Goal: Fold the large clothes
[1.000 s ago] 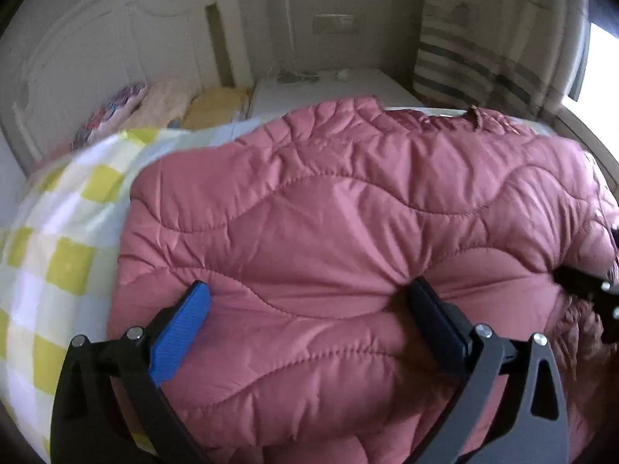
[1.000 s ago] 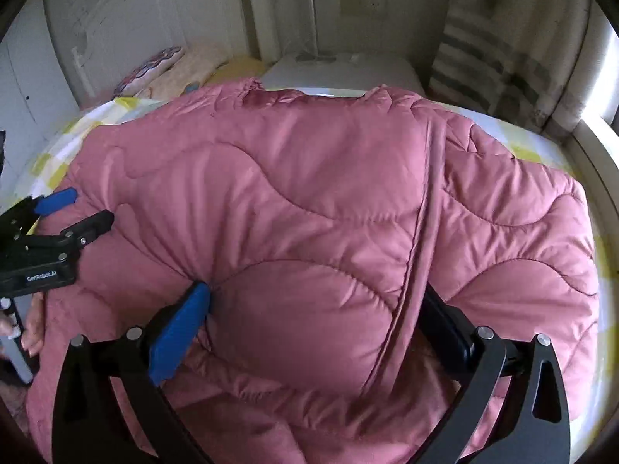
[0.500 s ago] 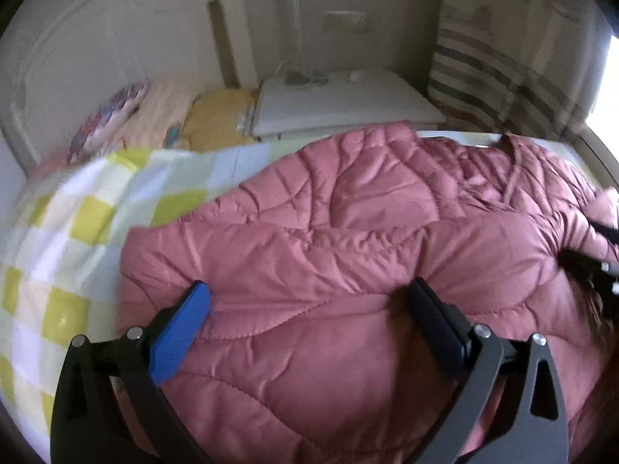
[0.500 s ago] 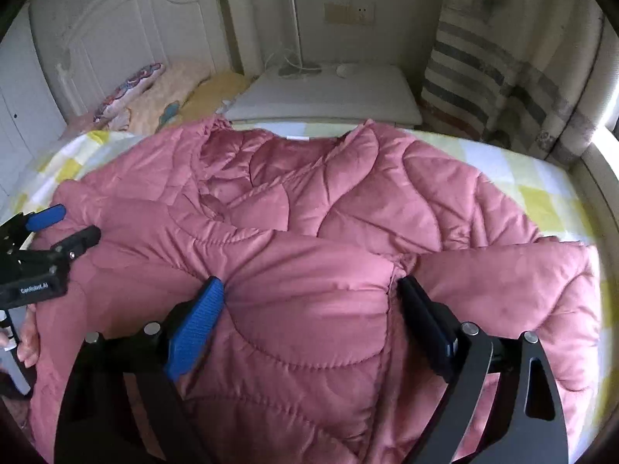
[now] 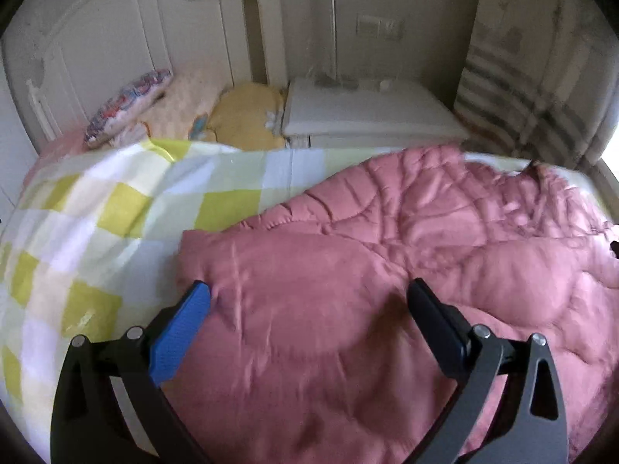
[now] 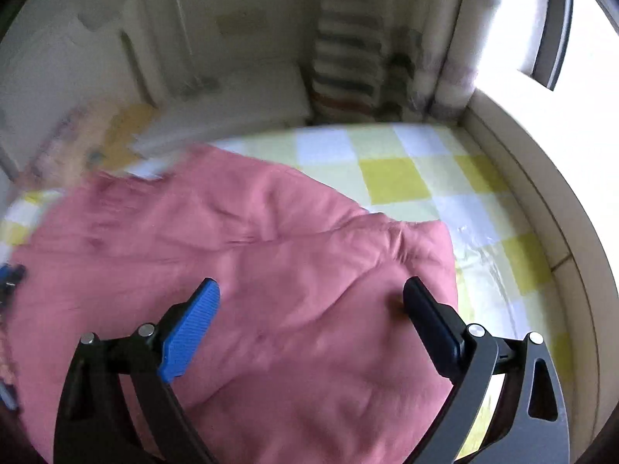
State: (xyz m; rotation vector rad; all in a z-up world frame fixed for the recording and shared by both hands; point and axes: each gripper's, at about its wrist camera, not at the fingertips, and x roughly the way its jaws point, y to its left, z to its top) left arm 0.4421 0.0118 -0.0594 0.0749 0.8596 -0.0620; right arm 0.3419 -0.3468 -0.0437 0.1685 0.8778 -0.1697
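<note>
The bed (image 5: 96,232), covered in a yellow, white and pale green checked sheet, is filling most of both views. A white headboard (image 5: 116,38) is standing at its far end, with pillows (image 5: 185,112) lying against it and a white nightstand (image 5: 367,112) beside them. A striped curtain (image 5: 541,96) is hanging in the corner next to the window (image 6: 541,19).

The jacket (image 5: 348,309), a pink quilted garment with wavy stitch lines, is lying on the sheet across the near part of the bed. Its near portion is lying fairly smooth and puffed; its far portion is bunching into wrinkles. In the right wrist view one squared corner is resting on the sheet, near the bed's side rail (image 6: 541,212). That view is blurring heavily on its left side.

The left gripper (image 5: 309,294) is hanging over the jacket with jaws spread wide, clamping nothing. The right gripper (image 6: 311,290) is likewise released above the jacket; its jaws have just been opening further, and only the flat jacket surface is showing between them.
</note>
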